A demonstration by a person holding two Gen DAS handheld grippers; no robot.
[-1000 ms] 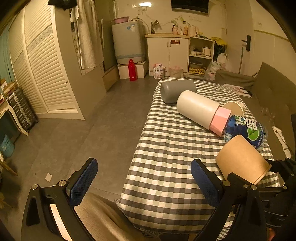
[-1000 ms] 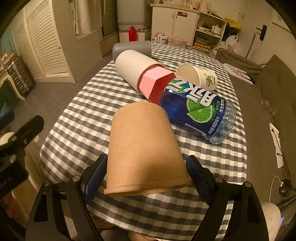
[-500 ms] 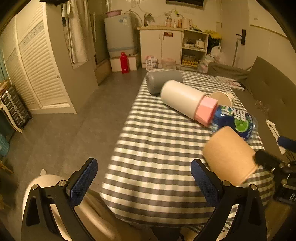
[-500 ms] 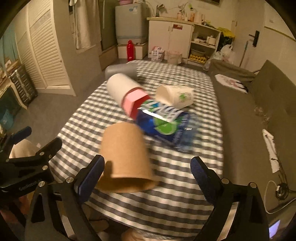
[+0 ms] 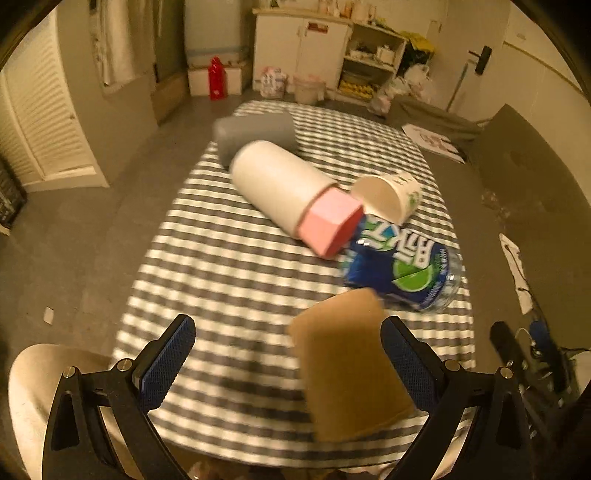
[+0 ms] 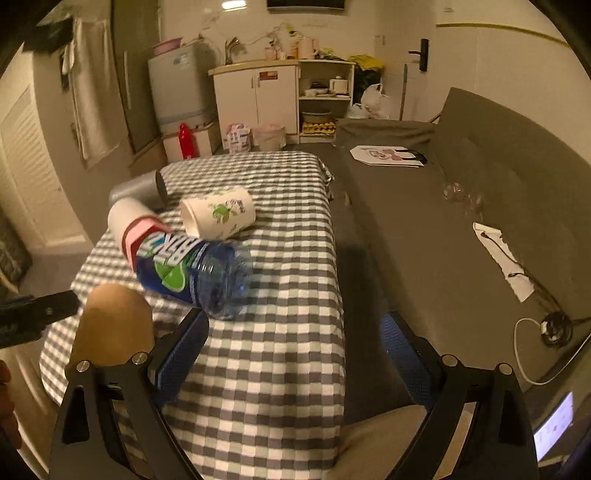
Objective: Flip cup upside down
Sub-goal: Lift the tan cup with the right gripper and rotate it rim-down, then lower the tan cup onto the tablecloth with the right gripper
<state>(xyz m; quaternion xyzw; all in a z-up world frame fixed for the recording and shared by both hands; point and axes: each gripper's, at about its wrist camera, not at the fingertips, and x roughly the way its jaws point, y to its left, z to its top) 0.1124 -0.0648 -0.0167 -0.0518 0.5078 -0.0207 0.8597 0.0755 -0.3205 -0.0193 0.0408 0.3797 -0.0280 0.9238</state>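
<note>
Both wrist views looked forward and down along the checked tabletop [image 5: 229, 266] toward the far cabinets. The left one sat close above the near edge; the right one looked from further right. Both shared the blue bottle [image 5: 402, 269] [image 6: 192, 273].

A white cabinet [image 6: 258, 99] stands against the far wall. Left of it is a pale blue appliance [image 6: 177, 88], with a red bottle [image 6: 183, 142] on the grey floor [image 5: 92, 229] in front. Right of the cabinet, open shelves [image 6: 325, 96] and a dark sofa [image 6: 498, 192]; a ceiling light [image 6: 233, 4] glows above.
</note>
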